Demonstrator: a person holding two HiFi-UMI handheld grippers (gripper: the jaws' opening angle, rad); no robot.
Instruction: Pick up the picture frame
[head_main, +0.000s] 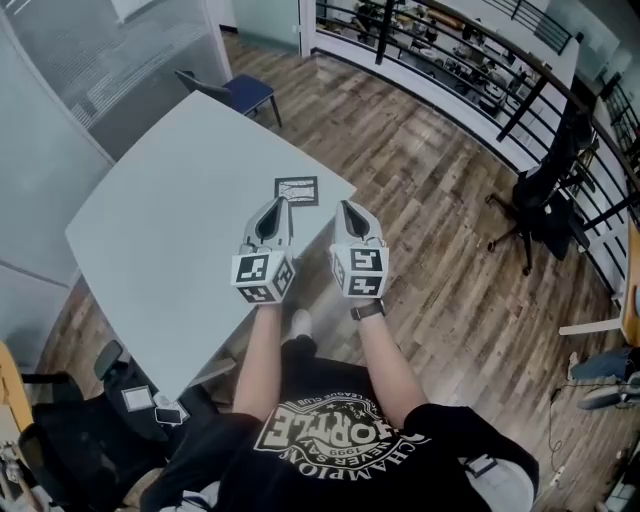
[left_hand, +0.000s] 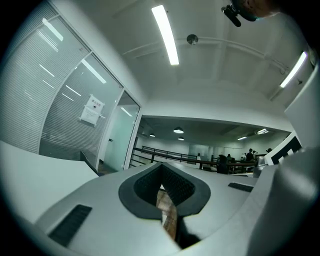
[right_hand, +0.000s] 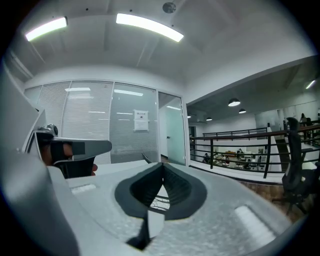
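A small dark-edged picture frame (head_main: 296, 190) lies flat on the white table (head_main: 160, 230), close to its right edge. My left gripper (head_main: 272, 208) hovers just short of the frame, over the table, jaws shut with nothing held. My right gripper (head_main: 349, 211) is level with it to the right, past the table edge and over the floor, also shut and empty. In the right gripper view a strip of the frame (right_hand: 156, 201) shows through the slot behind the closed jaws of the right gripper (right_hand: 162, 167). The left gripper view shows only the left gripper (left_hand: 161, 167) shut, with wood floor behind.
A blue chair (head_main: 240, 93) stands at the table's far corner. Wood floor (head_main: 440, 250) lies right of the table, with a black office chair (head_main: 545, 205) and a black railing (head_main: 450, 50) beyond. A dark chair with a bag (head_main: 90, 430) sits at the near left.
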